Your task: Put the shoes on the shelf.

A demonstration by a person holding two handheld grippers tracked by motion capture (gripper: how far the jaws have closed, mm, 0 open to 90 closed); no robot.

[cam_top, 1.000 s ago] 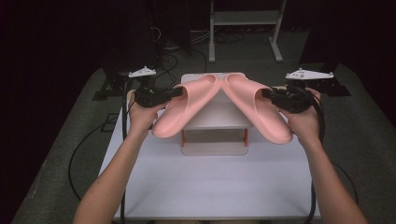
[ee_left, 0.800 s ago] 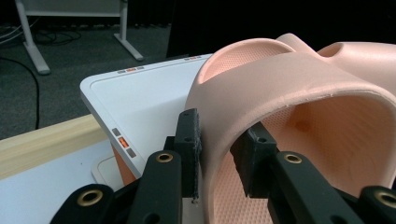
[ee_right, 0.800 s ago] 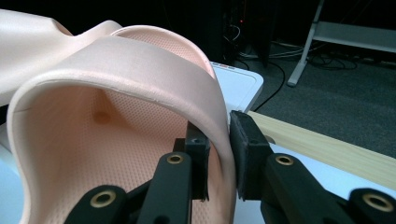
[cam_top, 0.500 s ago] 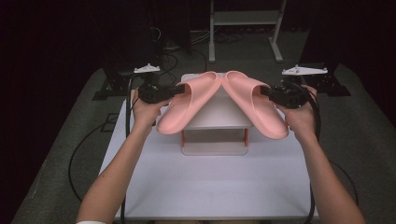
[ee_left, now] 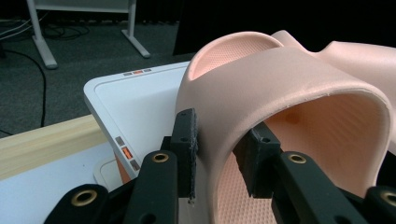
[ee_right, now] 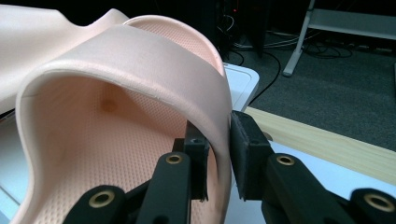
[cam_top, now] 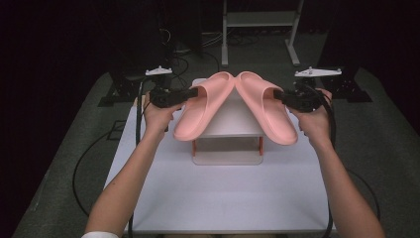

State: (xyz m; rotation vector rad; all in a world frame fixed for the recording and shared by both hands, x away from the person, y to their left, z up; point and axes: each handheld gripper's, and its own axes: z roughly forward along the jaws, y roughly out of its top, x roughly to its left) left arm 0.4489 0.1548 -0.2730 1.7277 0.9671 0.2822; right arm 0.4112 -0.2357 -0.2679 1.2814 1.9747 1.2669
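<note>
Step in hand, as I read it: setting a pair of pink slippers on the white stand [cam_top: 229, 119] in the middle of the desk [cam_top: 223, 198].

Left gripper [cam_top: 194, 92]: fingers [ee_left: 186, 136] clamped on the strap wall of the left slipper [cam_top: 203, 106], one pad outside the strap and one inside it. The sole runs away from the fingertips towards the far side of the stand.

Right gripper [cam_top: 278, 95]: same hold on the right slipper [cam_top: 270, 114], with the fingers [ee_right: 247, 150] pinching the strap edge between them.

Position: the two toes meet beyond and between both sets of fingers, above the far part of the stand. The heels splay outwards and towards the person, past the stand's near edge. I cannot tell whether the soles rest on the stand top or hang just above it.

Next move, my judgement: swing each heel inwards so the slippers lie side by side and flat over the stand top, lower until the soles bear fully, then part the fingers and draw them out sideways without dragging the straps.
</note>
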